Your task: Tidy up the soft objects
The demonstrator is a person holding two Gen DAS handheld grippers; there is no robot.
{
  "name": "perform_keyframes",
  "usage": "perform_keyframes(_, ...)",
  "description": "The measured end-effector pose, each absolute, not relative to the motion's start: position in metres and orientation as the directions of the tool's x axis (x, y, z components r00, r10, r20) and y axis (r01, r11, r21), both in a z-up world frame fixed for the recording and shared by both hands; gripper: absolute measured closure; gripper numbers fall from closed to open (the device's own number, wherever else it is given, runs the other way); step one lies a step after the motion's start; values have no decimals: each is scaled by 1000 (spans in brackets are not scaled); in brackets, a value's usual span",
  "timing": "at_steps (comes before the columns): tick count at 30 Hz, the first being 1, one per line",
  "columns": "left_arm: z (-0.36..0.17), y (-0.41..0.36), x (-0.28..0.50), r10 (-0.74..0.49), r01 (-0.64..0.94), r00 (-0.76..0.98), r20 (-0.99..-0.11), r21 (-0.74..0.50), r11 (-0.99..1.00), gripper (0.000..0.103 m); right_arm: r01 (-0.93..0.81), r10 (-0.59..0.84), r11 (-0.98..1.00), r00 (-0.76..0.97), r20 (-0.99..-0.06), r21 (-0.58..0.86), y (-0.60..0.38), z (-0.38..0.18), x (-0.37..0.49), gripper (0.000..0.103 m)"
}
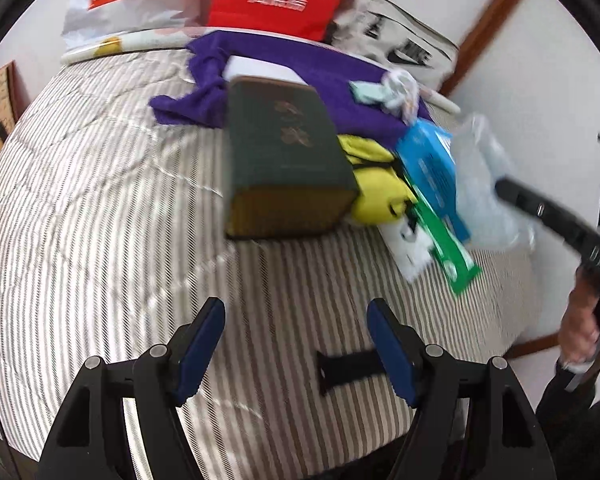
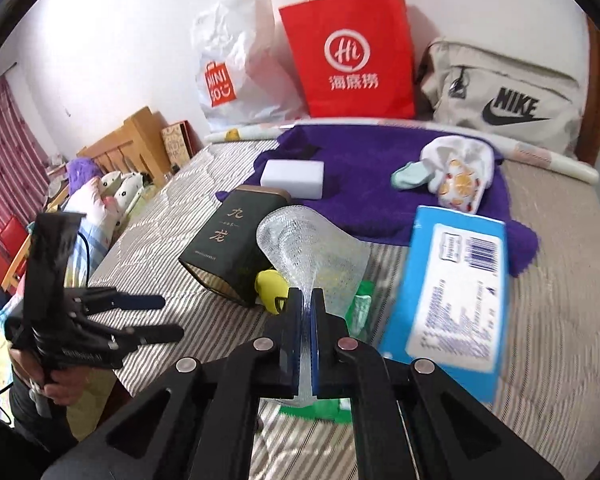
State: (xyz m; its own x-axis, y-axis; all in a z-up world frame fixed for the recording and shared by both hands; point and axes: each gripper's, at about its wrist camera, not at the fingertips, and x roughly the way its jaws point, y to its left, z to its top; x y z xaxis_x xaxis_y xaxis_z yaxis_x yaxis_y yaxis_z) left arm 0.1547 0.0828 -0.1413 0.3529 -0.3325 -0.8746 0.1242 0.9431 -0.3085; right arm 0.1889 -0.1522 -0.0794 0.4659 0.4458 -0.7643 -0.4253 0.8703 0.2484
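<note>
- The striped bed cover [image 2: 560, 320] is spread across the whole work surface, and every item listed below is carried on it.
- A purple towel [image 2: 372, 184] is laid flat at the far end of the bed, with a white block [image 2: 293, 174] and a bundle of small socks [image 2: 456, 176] resting on top of it.
- Three bags are stood against the wall behind the towel: a white plastic bag [image 2: 236, 60], a red paper bag [image 2: 352, 52] and a beige Nike bag [image 2: 504, 88].
- A blue packet [image 2: 456, 296] is tilted up on the right side, just beside the bubble wrap and well in front of the towel.
- A dark green box [image 2: 228, 252] is positioned near the middle of the cover (gold characters are printed on its face), with a yellow soft item [image 2: 270, 286] touching its right side.
- A sheet of clear bubble wrap [image 2: 312, 256] is held up above the cover, in front of the green box and the yellow item.
- The right gripper [image 2: 306, 344] is clamped on the lower edge of the bubble wrap, its blue pads pressed together with the sheet between them.
- The left gripper [image 1: 296, 344] is held over bare striped cover, short of the green box; its jaws are spread wide apart and nothing is between them.
- A green flat pack [image 1: 448, 248] is partly covered by the blue packet.
</note>
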Motion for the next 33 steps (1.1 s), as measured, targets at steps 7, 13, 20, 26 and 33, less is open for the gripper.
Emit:
perform_keyframes(7,-144,45,126,-252,296,363,-897,-145,944,31,-401,428,887,524,-736,231,-180,-62,154,99)
perform_keyframes(13,-156,31,110,-175,368,377,-910,-26,930,31,-364,418,899,540,-730,245,-200,-66,133,99)
perform_keyframes(20,-166,13,116,-163,401,402,-901,13,916,29,-332,401,909,527,-749,252,-213,-78,123,99)
perform_keyframes(26,-167,6,139,-188,402,409,-893,-9,916,29,-316,397,913,532,-748,259,-220,-80,123,99)
perform_keyframes(33,-165,-3,136,-229,436,426,-875,-23,899,67,-306,397,913,525,-753,269,-225,-86,123,99)
